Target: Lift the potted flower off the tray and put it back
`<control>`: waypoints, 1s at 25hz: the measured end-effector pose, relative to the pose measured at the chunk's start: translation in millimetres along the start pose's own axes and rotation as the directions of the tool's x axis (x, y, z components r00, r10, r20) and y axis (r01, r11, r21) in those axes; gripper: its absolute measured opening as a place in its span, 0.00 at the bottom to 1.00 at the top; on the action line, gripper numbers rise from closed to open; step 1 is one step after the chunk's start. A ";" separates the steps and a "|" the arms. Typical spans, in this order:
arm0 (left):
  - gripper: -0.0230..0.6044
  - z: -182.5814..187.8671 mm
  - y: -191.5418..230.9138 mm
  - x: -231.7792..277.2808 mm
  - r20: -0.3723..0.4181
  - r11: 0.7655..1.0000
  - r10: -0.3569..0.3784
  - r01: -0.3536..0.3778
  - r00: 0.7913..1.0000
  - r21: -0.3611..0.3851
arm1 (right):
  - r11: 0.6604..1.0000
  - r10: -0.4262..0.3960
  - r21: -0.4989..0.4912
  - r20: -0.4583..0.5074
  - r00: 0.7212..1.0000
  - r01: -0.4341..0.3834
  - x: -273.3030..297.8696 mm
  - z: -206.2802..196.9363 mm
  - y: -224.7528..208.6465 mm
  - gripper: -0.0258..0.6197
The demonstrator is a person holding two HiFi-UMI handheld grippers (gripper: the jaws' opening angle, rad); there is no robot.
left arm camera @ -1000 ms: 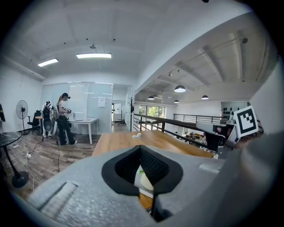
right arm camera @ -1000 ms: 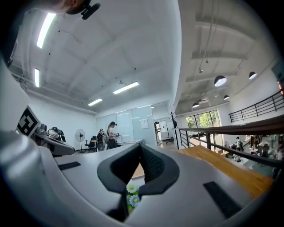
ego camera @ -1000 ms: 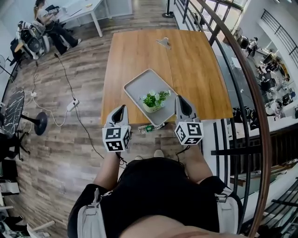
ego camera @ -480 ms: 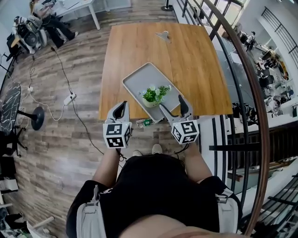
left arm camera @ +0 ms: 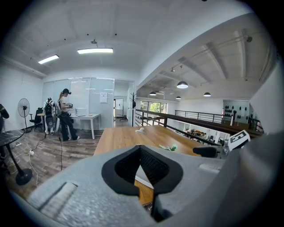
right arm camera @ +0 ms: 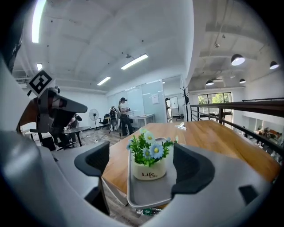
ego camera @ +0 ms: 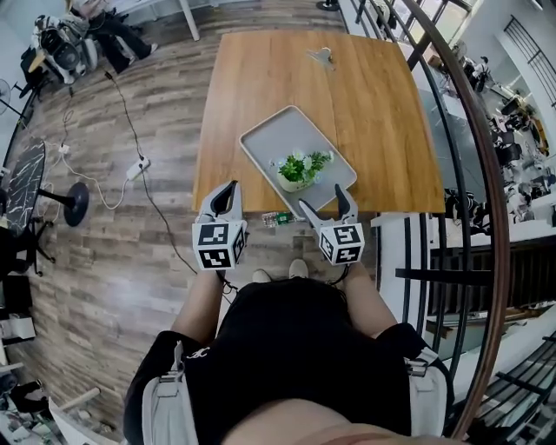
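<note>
The potted flower (ego camera: 300, 169) (right arm camera: 150, 161), a white pot with green leaves and blue blooms, stands upright on the grey tray (ego camera: 280, 139) (right arm camera: 148, 198) near the wooden table's front edge. My right gripper (ego camera: 325, 201) (right arm camera: 144, 166) is open just short of the tray, its jaws having just been opening. The pot is ahead of the pads, apart from them, and nothing is between them. My left gripper (ego camera: 225, 199) (left arm camera: 140, 150) is shut and empty, to the left of the tray at the table's front edge.
The wooden table (ego camera: 261, 78) carries a small pale object (ego camera: 321, 55) at its far end. A small green and white item (ego camera: 278, 217) lies under the front edge. A railing (ego camera: 452, 130) runs along the right. People (ego camera: 95, 26) sit far left.
My right gripper's jaws went from shut to wide open and it sank lower, toward the table's front edge. The left gripper stayed about where it was. The pot has not moved.
</note>
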State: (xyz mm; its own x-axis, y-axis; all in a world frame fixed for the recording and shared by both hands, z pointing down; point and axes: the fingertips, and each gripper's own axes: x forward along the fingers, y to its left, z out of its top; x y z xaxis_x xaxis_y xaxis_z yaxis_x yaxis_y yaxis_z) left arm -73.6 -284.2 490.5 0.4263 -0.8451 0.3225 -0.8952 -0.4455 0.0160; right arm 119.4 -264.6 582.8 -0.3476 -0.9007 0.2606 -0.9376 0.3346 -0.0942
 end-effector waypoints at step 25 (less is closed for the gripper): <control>0.06 -30.9 62.9 -39.8 -0.054 0.973 0.229 -0.231 0.972 -0.026 | 0.999 -0.036 -0.035 -0.227 0.973 0.029 124.8 -111.6 -14.6 0.93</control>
State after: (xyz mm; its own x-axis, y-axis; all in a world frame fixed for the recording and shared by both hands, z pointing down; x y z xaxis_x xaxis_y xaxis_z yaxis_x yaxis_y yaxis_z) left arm -150.9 -269.5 507.9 0.2022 -0.9074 0.3685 -0.9724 -0.2307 -0.0344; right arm 90.0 -351.0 723.9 -0.3037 -0.8258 0.4752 -0.9468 0.3175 -0.0533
